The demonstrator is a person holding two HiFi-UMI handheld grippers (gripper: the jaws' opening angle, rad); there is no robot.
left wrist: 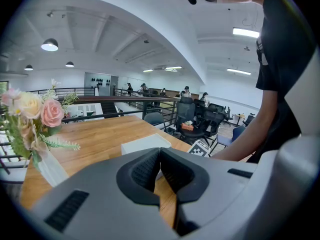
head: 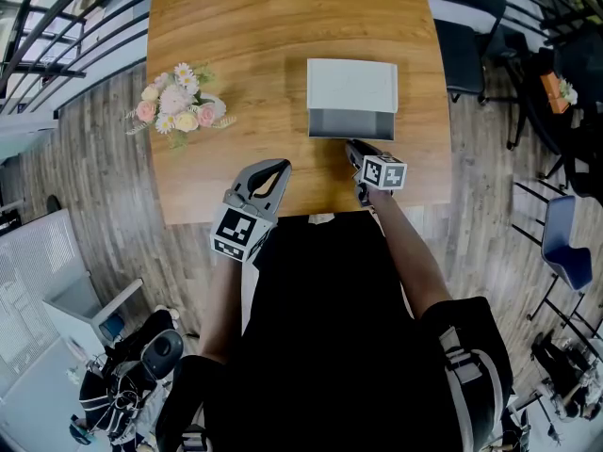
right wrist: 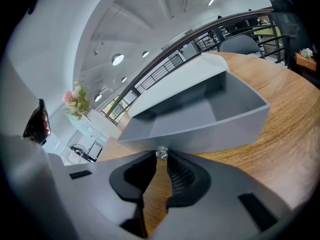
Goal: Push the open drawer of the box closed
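Wood table (head: 188, 36) on an open office floor, railing and chairs behind.

Right gripper (right wrist: 161, 160) had its jaws drawn together. Its tips sat right at the small clear knob (right wrist: 161, 152) on the drawer (right wrist: 200, 126) front. I couldn't tell whether they pinched the knob or only butted against it.

Key relation: in the head view the drawer (head: 350, 123) lay straight up-frame from the right gripper (head: 352, 147), with the tips meeting its front panel. It was pulled out toward the bottom of the frame from the white box (head: 351, 85), and looked empty inside. The front panel ran left-right across the frame. The slide axis ran up-down, roughly in line with the gripper. My read is that a straight push toward the top of the frame would seat it. Pushing off-centre could skew the drawer or slide the whole box along the table.

Left gripper (head: 276, 169) was also closed, with nothing between the jaws (left wrist: 159, 156). It hung lower left of the box, well apart from it. The right one was clearly the nearer tool.

Flowers (head: 179, 109) sat at centre-left of the table, away from the push line.

Writing: no brand or label was readable on the box or drawer. The only print was the square black-and-white markers on the gripper cube (head: 384, 171).
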